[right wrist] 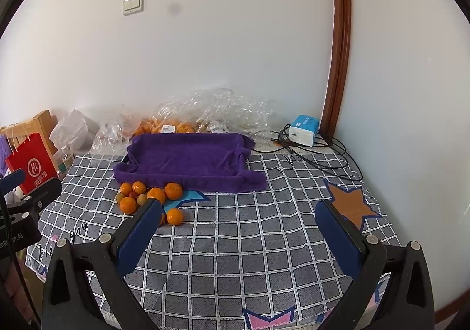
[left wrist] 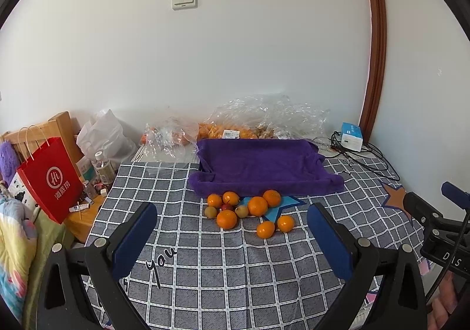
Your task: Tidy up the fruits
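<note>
Ahead of both grippers, a loose cluster of oranges [left wrist: 249,212] lies on the grey checked cloth [left wrist: 205,271] that covers the desk, just in front of the near edge of a purple towel-lined tray [left wrist: 261,165]; a few small greenish and red fruits [left wrist: 224,209] sit among the oranges, touching them; two oranges lie slightly apart on the near right of the cluster, beside a blue star printed on the cloth

From the left wrist view, the left gripper [left wrist: 232,239] has its jaws spread wide and holds nothing; the cluster sits beyond the fingertips, roughly centred in the gap between them and clear of both pads

From the right wrist view, the right gripper [right wrist: 238,233] is likewise spread wide and empty; the oranges [right wrist: 149,195] lie off to its left, just past the tip of its left finger [right wrist: 141,239], which hides part of one orange; the gap between the jaws faces bare cloth and the purple tray [right wrist: 188,159] further back

Behind the tray, crumpled clear plastic bags [left wrist: 264,115] with more orange fruit rest against the wall; a blue and white box [left wrist: 351,136] with dark cables sits at the far right; a red paper bag [left wrist: 48,177] stands off the desk's left side
</note>
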A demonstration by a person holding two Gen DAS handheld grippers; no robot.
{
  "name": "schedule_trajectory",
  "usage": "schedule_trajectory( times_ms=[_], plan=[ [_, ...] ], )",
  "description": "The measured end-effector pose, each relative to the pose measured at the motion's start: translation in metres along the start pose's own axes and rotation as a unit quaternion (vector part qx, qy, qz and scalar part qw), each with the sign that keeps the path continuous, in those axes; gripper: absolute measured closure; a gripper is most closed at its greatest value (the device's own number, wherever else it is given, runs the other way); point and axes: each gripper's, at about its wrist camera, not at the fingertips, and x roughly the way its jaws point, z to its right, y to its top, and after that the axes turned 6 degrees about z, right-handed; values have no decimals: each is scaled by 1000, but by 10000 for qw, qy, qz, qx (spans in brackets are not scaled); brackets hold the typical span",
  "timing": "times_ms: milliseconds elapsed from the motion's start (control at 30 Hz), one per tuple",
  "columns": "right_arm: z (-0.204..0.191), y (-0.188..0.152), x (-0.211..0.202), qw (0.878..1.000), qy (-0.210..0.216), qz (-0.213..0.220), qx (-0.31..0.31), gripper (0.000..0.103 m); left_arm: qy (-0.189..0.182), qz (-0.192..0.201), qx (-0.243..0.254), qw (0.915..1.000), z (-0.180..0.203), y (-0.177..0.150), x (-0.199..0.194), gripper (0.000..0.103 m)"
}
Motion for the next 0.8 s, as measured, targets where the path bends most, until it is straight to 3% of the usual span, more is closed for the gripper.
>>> schedule_trajectory(
  times_ms=[800],
  plan=[
    [-5,1,-6,10000,12,56,-42,1,-1,7,-63,10000,-7,-1,-1,0]
  ],
)
